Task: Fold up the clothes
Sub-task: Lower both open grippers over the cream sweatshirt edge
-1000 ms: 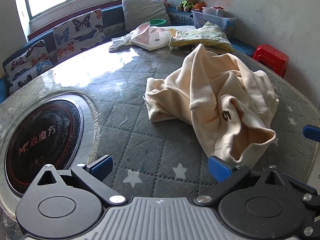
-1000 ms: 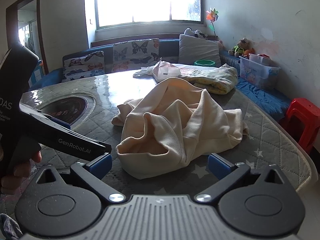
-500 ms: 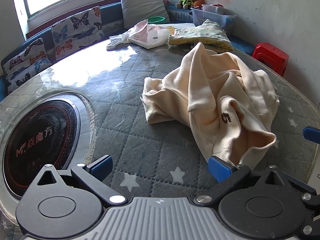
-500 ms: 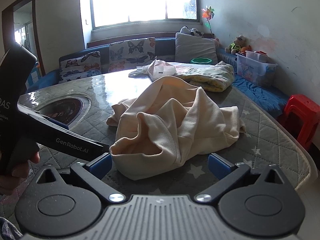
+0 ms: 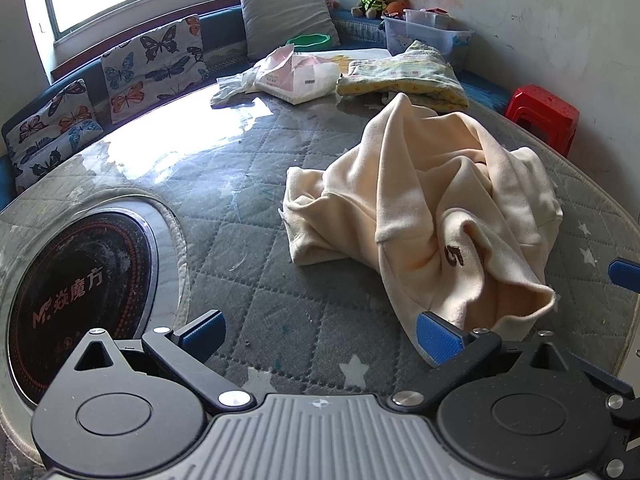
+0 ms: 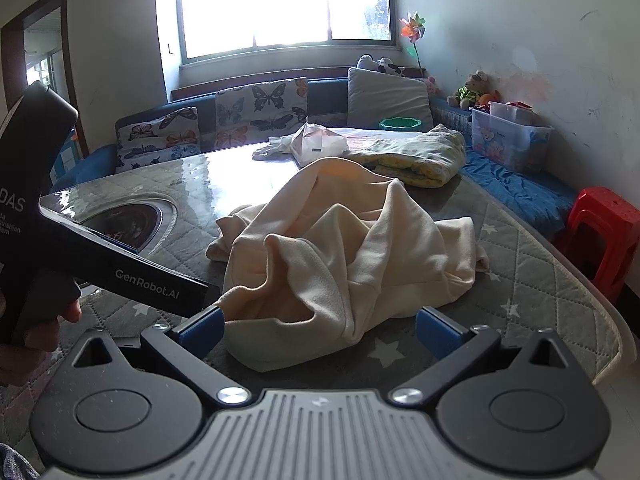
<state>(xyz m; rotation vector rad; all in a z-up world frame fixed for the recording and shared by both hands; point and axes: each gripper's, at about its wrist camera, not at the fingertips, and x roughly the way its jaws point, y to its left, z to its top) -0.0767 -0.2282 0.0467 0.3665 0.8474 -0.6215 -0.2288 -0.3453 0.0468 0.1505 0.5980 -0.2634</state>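
cream garment [image 5: 432,216] crumpled in heap, right-centre of quilted worktop [image 5: 248,208], nothing folded yet. risk imo: grabbing bunched layers instead of single hem, so it drags as lump, won't spread flat. left gripper [image 5: 320,330] jaws wide, holding nothing, right pad at near hem. right gripper [image 6: 318,326] jaws wide, empty, near edge of cloth between them.

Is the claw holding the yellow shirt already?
No, the left claw is wide open with nothing between its blue fingertips, and the crumpled cream shirt just lies on the quilted table.
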